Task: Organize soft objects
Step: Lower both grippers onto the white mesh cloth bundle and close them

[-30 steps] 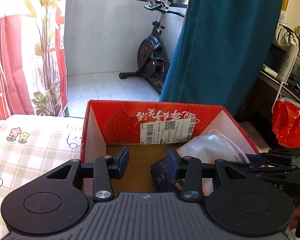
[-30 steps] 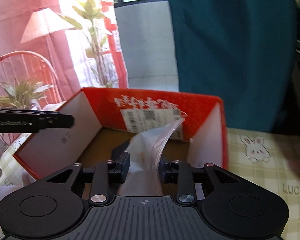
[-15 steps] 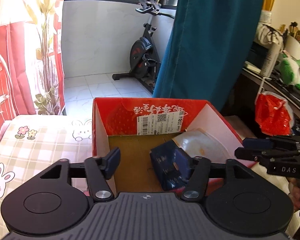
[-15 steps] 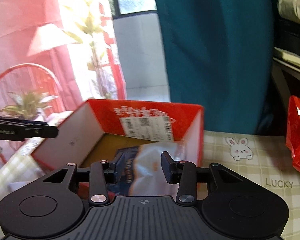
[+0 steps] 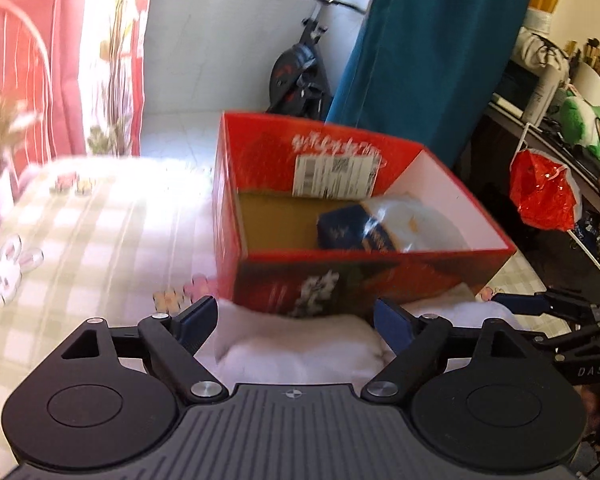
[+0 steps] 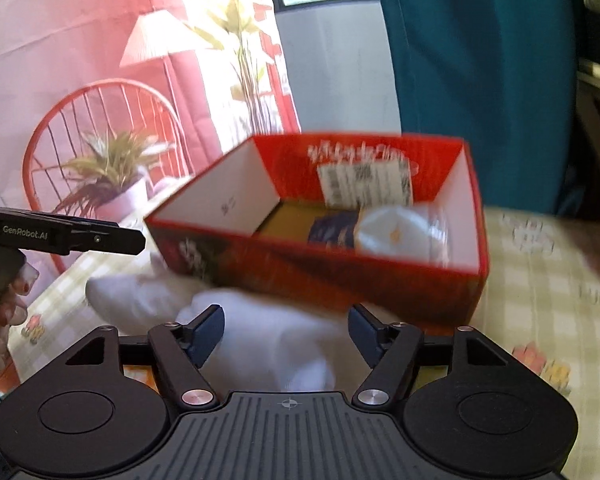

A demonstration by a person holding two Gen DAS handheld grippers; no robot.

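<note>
A red cardboard box stands on the checked tablecloth. Inside it lie a navy soft item and a white item in clear plastic; the right wrist view shows the same navy item and bagged white item. In front of the box lies a white soft cloth. My left gripper hovers over it, jaws opening, not pressing on anything. My right gripper is above the same white cloth, jaws opening and clear of it.
The bunny-print tablecloth spreads left of the box. A red plastic bag hangs at a cluttered shelf on the right. Behind the box hang a teal curtain and stands an exercise bike. A potted plant sits far left.
Both grippers drew back out of the box and opened wide. The navy item and the bagged white item were let go and now lie inside the box.
</note>
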